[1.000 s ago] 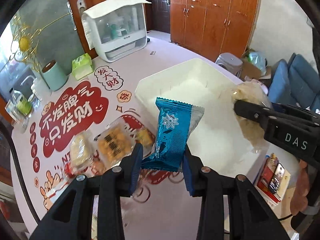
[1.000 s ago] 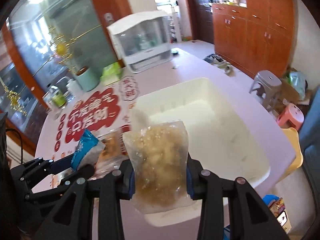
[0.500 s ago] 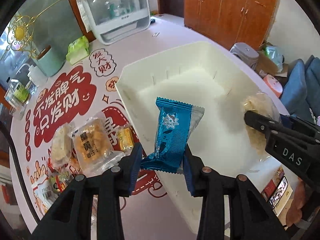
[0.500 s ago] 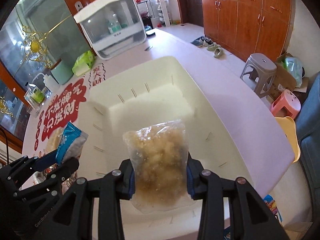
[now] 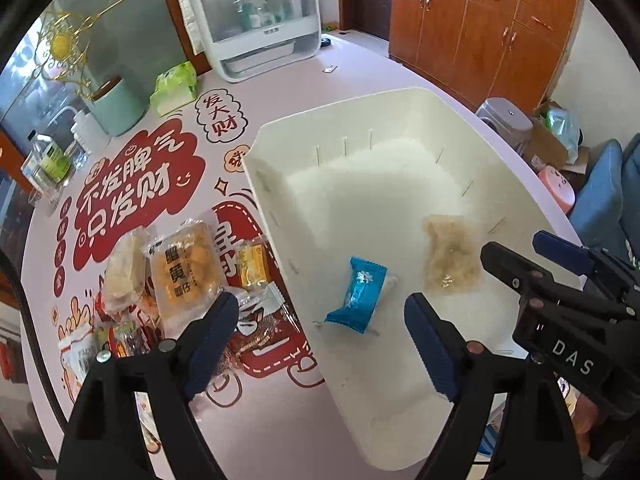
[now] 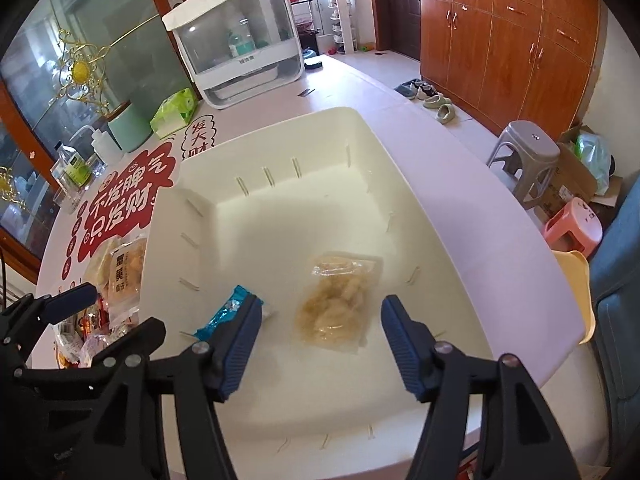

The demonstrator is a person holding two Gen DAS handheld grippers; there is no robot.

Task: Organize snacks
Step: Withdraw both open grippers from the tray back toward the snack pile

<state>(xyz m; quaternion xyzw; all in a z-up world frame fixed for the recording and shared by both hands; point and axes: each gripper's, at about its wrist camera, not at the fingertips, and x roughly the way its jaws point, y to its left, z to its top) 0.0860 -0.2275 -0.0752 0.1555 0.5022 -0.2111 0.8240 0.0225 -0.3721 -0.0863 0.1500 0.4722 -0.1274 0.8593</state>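
Lying loose on the bin floor now: the blue packet (image 5: 357, 299) and the clear bag (image 5: 451, 255) of pale crumbly snack, both of which were clamped in the claws half a second ago. Both drops made together.

Left gripper (image 5: 322, 322): jaws spread wide, nothing between them, held above the bin's near left wall. In its view the blue packet sits at lower centre of the frame, the clear bag just right of it, the two near but apart.

Right gripper (image 6: 320, 330): also wide and empty, over the bin (image 6: 404, 168). In its view the clear bag (image 6: 338, 302) lies at centre frame between the fingers' line; the blue packet (image 6: 226, 312) shows at lower left, partly hidden behind the left finger.

Bin otherwise bare: white floor, slotted walls, no dividers fitted.

Remaining pile (image 5: 168, 276) on the table (image 5: 360, 64), left of the bin in the left view: a yellow-cake pack, a pale wrapped piece, a small gold pack, several crumpled red and silver wrappers. Exact count unclear.

Reading: first two items are in, most of the work is left. Both claws are free, so the likely next call is back to the pile.
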